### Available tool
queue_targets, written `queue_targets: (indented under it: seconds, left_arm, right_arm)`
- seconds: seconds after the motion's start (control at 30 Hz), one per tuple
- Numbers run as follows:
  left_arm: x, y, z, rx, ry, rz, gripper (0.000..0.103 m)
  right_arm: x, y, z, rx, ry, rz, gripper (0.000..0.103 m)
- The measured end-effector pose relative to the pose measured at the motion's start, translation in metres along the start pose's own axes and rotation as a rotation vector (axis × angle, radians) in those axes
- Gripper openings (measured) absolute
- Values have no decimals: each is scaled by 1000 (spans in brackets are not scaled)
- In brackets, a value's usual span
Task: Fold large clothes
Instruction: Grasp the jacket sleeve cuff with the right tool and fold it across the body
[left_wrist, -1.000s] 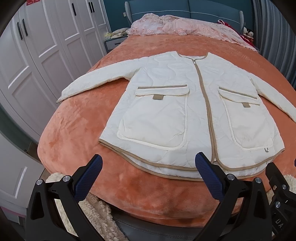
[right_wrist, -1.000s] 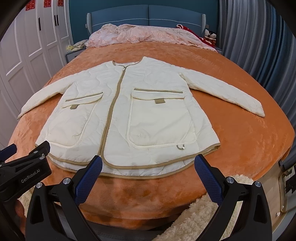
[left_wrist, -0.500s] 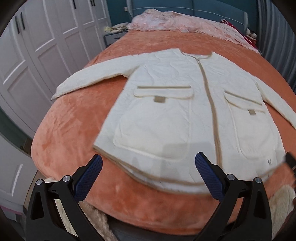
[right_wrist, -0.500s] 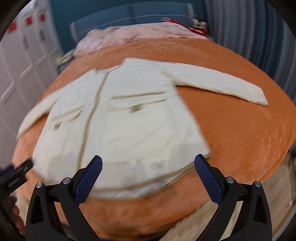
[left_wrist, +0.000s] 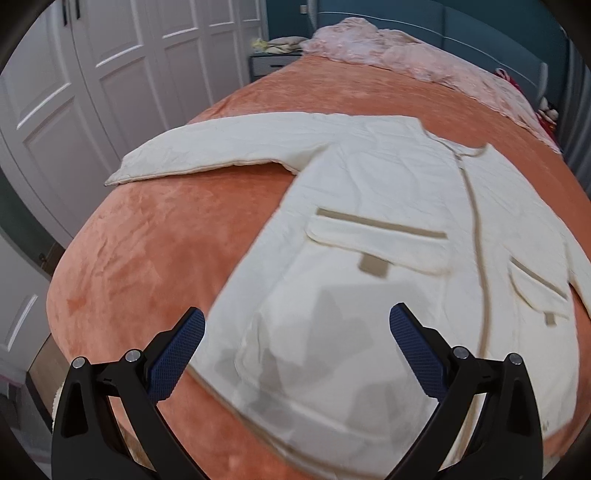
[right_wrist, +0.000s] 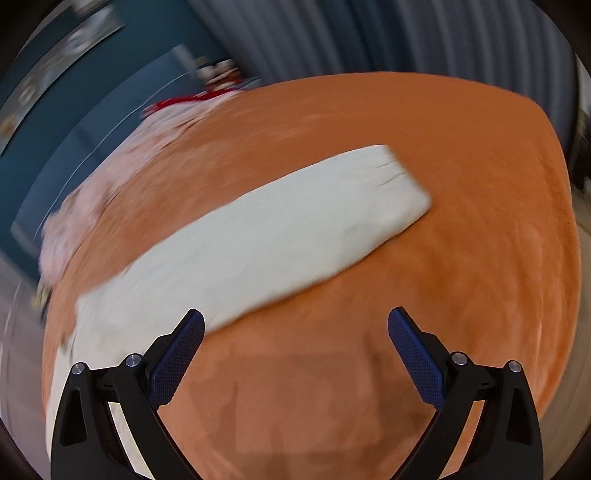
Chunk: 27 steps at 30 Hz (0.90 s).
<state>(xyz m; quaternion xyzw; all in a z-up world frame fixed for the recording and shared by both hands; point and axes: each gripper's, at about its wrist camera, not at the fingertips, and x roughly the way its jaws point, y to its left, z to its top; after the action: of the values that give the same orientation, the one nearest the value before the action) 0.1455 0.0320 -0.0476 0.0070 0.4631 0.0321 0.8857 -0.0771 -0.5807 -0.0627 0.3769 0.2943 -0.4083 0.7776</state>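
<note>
Left wrist view: the left gripper (left_wrist: 297, 325) hangs released, its blue-padded fingers (left_wrist: 183, 350) spread wide and holding nothing, above the lower left part of the cream jacket (left_wrist: 388, 266). The jacket lies flat, front up, on the orange blanket (left_wrist: 147, 251) that covers the bed, its hem toward the near edge. Just beyond the fingers is a large patch pocket (left_wrist: 376, 243) with a tan-trimmed flap and a small tan tab; a second pocket (left_wrist: 535, 288) lies across the tan zip line (left_wrist: 476, 221), toward the bed's right edge. One sleeve (left_wrist: 221, 147) stretches out flat toward the left edge of the bed. At the far end lies a pink lacy cover (left_wrist: 399, 55) against a blue headboard (left_wrist: 480, 26). White wardrobe doors (left_wrist: 92, 74) stand beyond the left edge.

Right wrist view, blurred: the right gripper (right_wrist: 295, 325) is likewise released and empty, over bare orange blanket (right_wrist: 461, 277) near the right edge of the bed. The jacket's other sleeve (right_wrist: 277, 236) lies flat just beyond the fingers, its cuff (right_wrist: 399, 181) pointing toward the far right corner. Grey curtains (right_wrist: 406, 37) hang behind.
</note>
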Motion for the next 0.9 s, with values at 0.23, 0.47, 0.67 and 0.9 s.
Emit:
queue_targets:
  seconds: [0.23, 0.47, 0.67, 0.9]
  left_arm:
    - [35, 4, 11, -38, 48, 48, 98]
    - [59, -1, 11, -1, 72, 89, 98]
    - [63, 2, 15, -17, 64, 86, 98]
    - [66, 16, 23, -64, 55, 58, 98]
  right_arm:
    - [54, -42, 34, 205, -28, -54, 96]
    - [79, -12, 63, 172, -38, -39, 14]
    - [26, 131, 65, -123, -138, 189, 12]
    - [-44, 335, -38, -578, -113, 534, 12]
